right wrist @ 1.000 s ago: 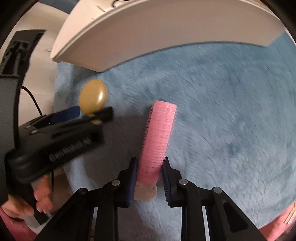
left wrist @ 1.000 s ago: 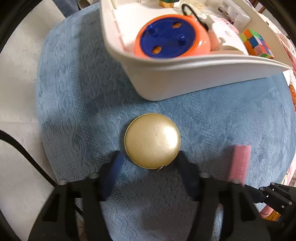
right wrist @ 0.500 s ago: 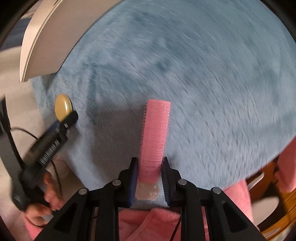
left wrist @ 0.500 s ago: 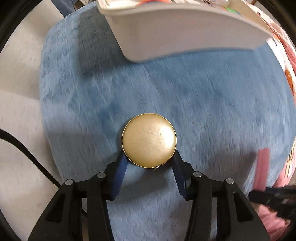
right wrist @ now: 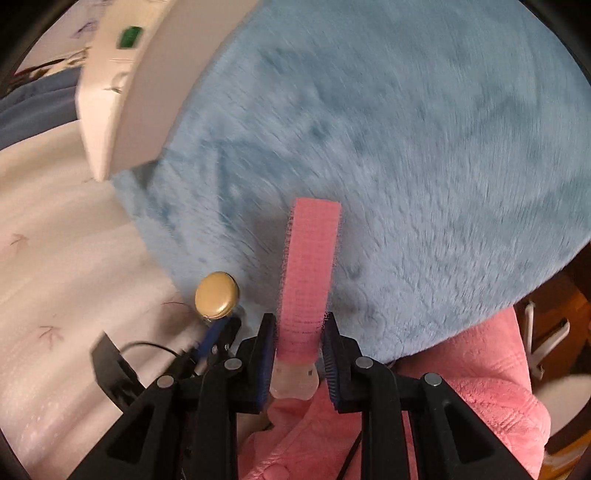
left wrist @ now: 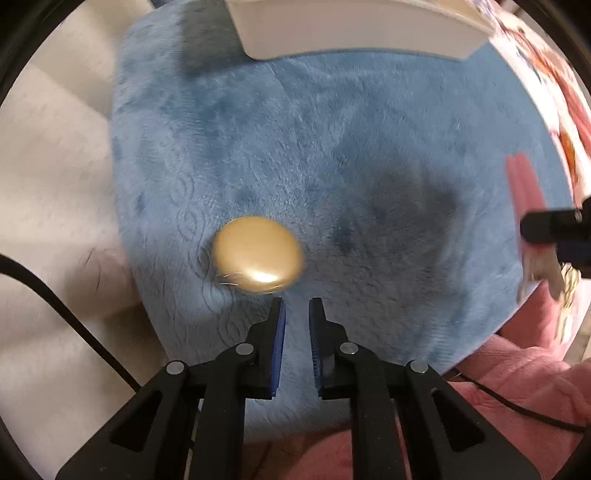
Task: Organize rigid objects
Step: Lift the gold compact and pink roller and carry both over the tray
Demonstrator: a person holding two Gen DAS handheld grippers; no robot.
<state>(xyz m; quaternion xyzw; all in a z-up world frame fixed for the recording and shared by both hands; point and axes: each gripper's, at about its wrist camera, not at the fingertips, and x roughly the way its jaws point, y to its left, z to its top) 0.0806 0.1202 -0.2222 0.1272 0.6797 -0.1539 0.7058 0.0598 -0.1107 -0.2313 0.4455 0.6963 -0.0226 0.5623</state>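
You see a round blue plush cushion (left wrist: 332,147). A white tray (left wrist: 354,33) rests on its far edge. A gold disc (left wrist: 258,254) lies near its left edge.

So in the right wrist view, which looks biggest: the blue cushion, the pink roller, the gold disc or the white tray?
1. Blue cushion, filling most of the view.
2. White tray, though cut off at the frame edge.
3. Pink roller; it sits close to the camera, so it may look oversized.
4. Gold disc, clearly the smallest.

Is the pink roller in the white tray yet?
Out: the right gripper clamps the pink roller above the blue cushion, apart from the white tray.
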